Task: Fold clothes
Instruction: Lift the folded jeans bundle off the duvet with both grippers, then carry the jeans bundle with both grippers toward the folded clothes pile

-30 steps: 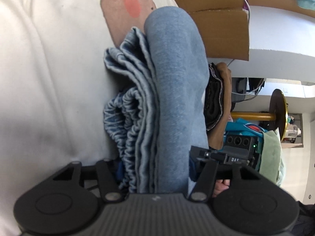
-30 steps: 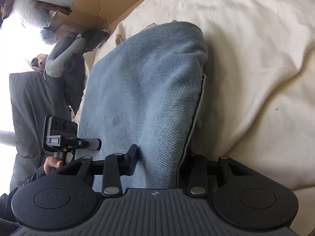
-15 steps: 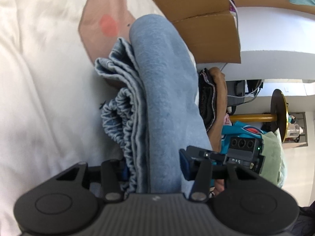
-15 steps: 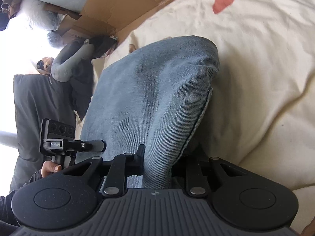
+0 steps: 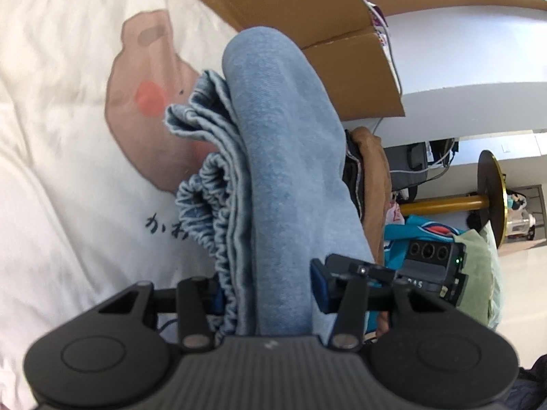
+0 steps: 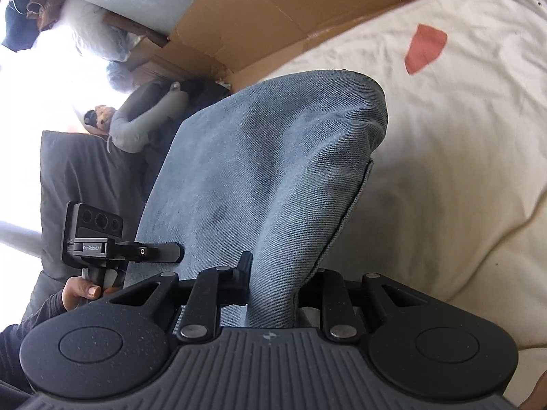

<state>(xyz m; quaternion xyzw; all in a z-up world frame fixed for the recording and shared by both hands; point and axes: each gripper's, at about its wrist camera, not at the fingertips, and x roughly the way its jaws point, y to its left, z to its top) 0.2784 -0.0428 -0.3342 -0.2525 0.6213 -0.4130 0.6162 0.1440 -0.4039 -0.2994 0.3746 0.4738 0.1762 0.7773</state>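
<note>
Two hand-held grippers hold one folded bundle of light-blue denim clothing (image 5: 287,171), now lifted higher off the white bedsheet with a pink cartoon print (image 5: 68,136) than a second ago, when it sat closer to the sheet. On the left, the left hand-held gripper (image 5: 266,294) is clamped on the thick stack of gathered layers. On the right, the right hand-held gripper (image 6: 273,283) pinches a narrower fold of the same denim (image 6: 266,171). Judging by this, folding looks done and the bundle is being carried, perhaps toward the brown cardboard box (image 6: 273,17) behind.
</note>
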